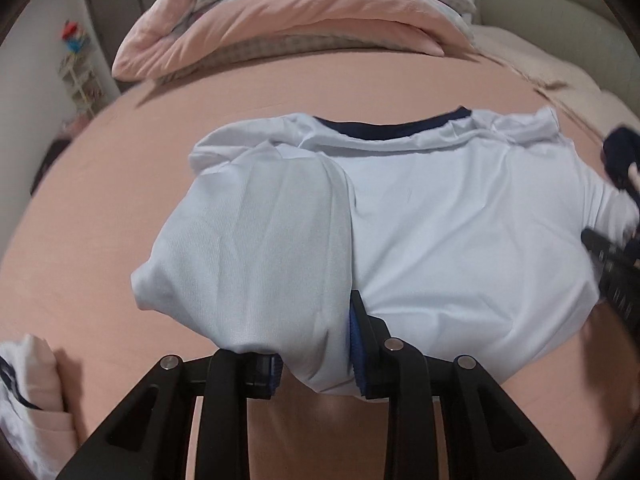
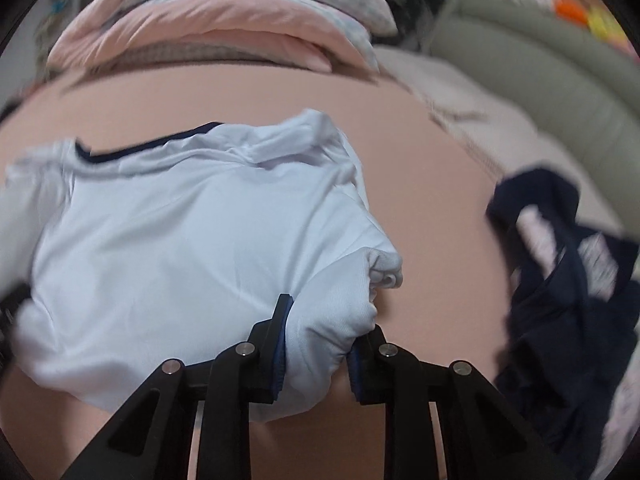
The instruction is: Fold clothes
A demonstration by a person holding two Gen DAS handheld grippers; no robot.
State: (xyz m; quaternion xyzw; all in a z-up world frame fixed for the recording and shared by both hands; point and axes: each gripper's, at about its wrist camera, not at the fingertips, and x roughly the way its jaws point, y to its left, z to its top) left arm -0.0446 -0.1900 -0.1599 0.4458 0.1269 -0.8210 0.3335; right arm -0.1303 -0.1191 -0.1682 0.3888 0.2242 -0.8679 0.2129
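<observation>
A pale blue-white shirt (image 1: 440, 216) with a dark navy collar (image 1: 380, 128) lies on the pink bedsheet (image 1: 100, 200). My left gripper (image 1: 316, 364) is shut on a bunched fold at the shirt's near left edge, and the cloth bulges up between its blue pads. In the right wrist view the same shirt (image 2: 172, 232) fills the left half. My right gripper (image 2: 318, 354) is shut on a gathered fold at its near right corner. The other gripper shows as a dark shape (image 1: 612, 276) at the right edge of the left wrist view.
A folded pink and grey quilt (image 1: 288, 28) lies at the far side of the bed. A dark navy garment (image 2: 560, 288) sits crumpled to the right of the shirt. A white and pink folded piece (image 1: 28, 396) lies near left. A padded headboard (image 2: 540, 68) stands far right.
</observation>
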